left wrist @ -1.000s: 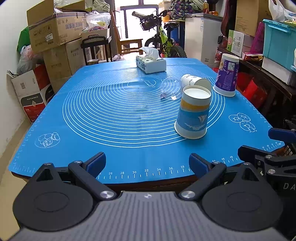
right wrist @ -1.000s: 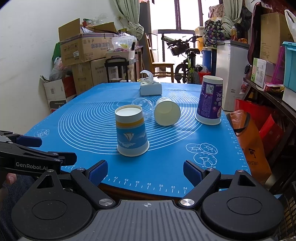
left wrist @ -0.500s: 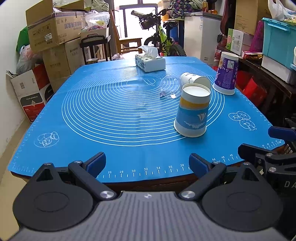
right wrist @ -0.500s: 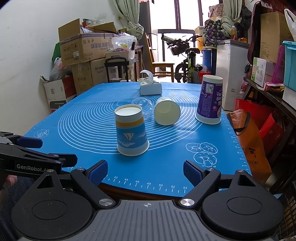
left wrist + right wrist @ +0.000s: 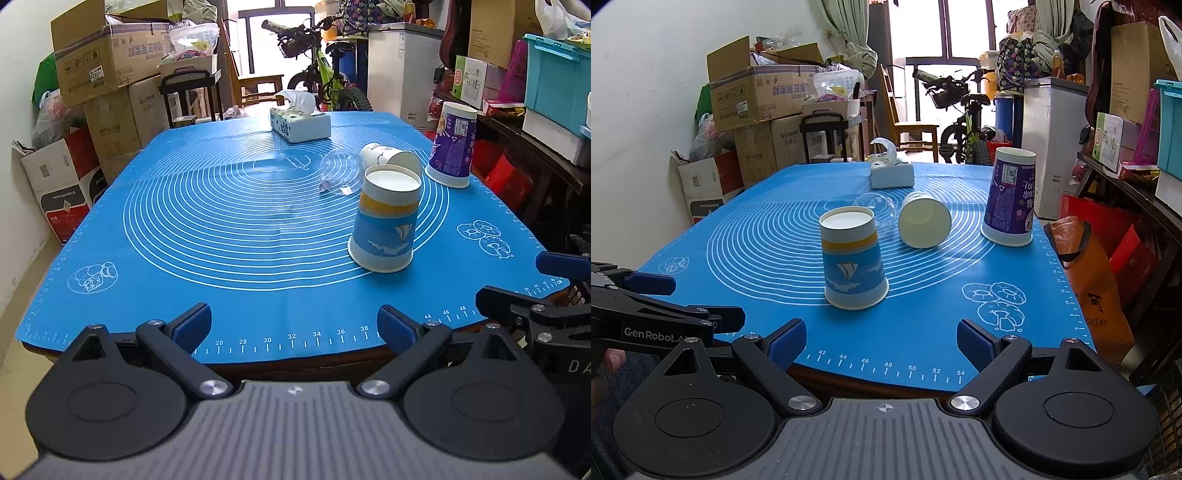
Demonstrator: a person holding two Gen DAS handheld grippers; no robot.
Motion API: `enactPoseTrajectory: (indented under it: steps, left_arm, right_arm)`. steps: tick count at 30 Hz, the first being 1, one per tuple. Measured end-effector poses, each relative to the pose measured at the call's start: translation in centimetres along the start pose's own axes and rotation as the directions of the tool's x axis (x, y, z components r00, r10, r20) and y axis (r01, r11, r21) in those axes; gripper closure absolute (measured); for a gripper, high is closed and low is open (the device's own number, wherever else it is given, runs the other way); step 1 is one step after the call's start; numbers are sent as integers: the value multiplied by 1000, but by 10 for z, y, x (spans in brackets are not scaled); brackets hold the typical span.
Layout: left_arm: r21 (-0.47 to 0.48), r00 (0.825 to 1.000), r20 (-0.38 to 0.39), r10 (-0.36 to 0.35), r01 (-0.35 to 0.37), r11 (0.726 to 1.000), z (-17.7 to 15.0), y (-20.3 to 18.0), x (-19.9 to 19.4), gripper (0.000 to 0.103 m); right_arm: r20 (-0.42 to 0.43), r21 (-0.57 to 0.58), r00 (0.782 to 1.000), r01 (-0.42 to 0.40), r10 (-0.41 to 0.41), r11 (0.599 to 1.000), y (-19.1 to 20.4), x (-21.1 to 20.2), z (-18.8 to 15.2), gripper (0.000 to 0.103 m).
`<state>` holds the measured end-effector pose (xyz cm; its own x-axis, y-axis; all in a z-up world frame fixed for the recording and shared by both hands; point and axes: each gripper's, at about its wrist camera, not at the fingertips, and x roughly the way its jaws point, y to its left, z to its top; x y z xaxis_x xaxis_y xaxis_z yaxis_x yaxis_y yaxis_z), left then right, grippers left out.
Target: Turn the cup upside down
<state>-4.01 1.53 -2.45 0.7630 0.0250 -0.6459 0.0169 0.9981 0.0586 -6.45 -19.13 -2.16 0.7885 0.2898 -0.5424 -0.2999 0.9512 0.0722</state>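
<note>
Both tools sit at the near desk edge, nothing held: left tool [image 5: 293, 323] has its jaws spread wide, right tool [image 5: 881, 341] likewise wide and empty. Blue sailboat cup [image 5: 853, 258] stands mouth-down on the blue mat [image 5: 221, 229], base up, near the front and right of centre, so it looks already flipped. Purple cup [image 5: 1010, 197] further back right is also inverted. The white cup [image 5: 925, 223] lies on its side between them, just beside a clear plastic cup [image 5: 341, 171] (also on its side), so these look like what is left to flip, a judgement only. Tissue box [image 5: 299, 123] sits at the far end, well apart. To do it well: right tool is nearer, come in level with the white cup's wall, pinch across the body mid-height not the rim (thin paper crushes), light squeeze, lift clear of the mat before rotating, set mouth down flat, then release. Watch it rolling into the clear cup on contact
</note>
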Motion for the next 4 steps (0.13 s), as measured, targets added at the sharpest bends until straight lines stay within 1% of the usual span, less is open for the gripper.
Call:
enactPoseTrajectory:
  steps: [4]
  left_arm:
    - [2,1000,3,2,-2,1000,0,2,0,7]
  right_arm:
    - [-2,1,1000,0,0,1000,0,0,0,13]
